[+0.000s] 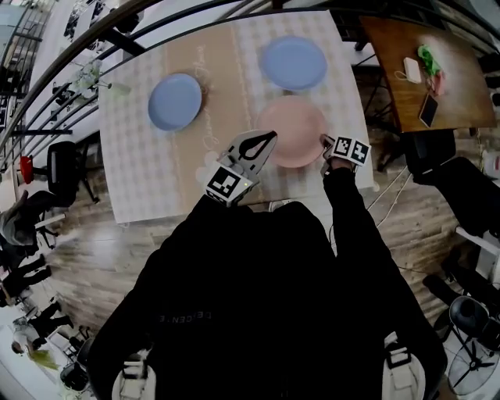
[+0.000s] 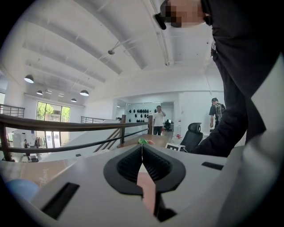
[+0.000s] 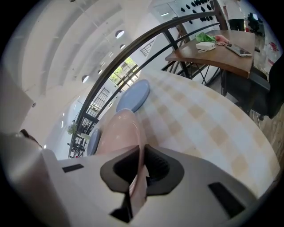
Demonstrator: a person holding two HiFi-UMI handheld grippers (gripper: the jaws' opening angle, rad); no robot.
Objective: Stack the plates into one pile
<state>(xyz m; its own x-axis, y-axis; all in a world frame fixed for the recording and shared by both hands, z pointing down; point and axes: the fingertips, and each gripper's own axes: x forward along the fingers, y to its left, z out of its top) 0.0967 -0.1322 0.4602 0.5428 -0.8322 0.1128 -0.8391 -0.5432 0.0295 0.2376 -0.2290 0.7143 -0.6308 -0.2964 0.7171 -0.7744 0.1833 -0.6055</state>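
Note:
A pink plate (image 1: 293,129) lies near the front of the checked table (image 1: 141,164). My right gripper (image 1: 325,142) is shut on its right rim. In the right gripper view the rim runs between the pads and the pink plate (image 3: 117,133) stretches away ahead of the gripper (image 3: 142,148). One blue plate (image 1: 175,101) lies at the left, another blue plate (image 1: 293,62) at the back. My left gripper (image 1: 271,135) hovers at the pink plate's left edge, tilted upward. In its own view the left gripper (image 2: 142,148) has its tips shut together with nothing held.
A wooden side table (image 1: 414,70) at the right carries a phone, a white object and something green. A dark railing (image 1: 156,23) curves behind the table. A black chair (image 1: 62,168) stands at the left. Two people (image 2: 158,119) stand far off.

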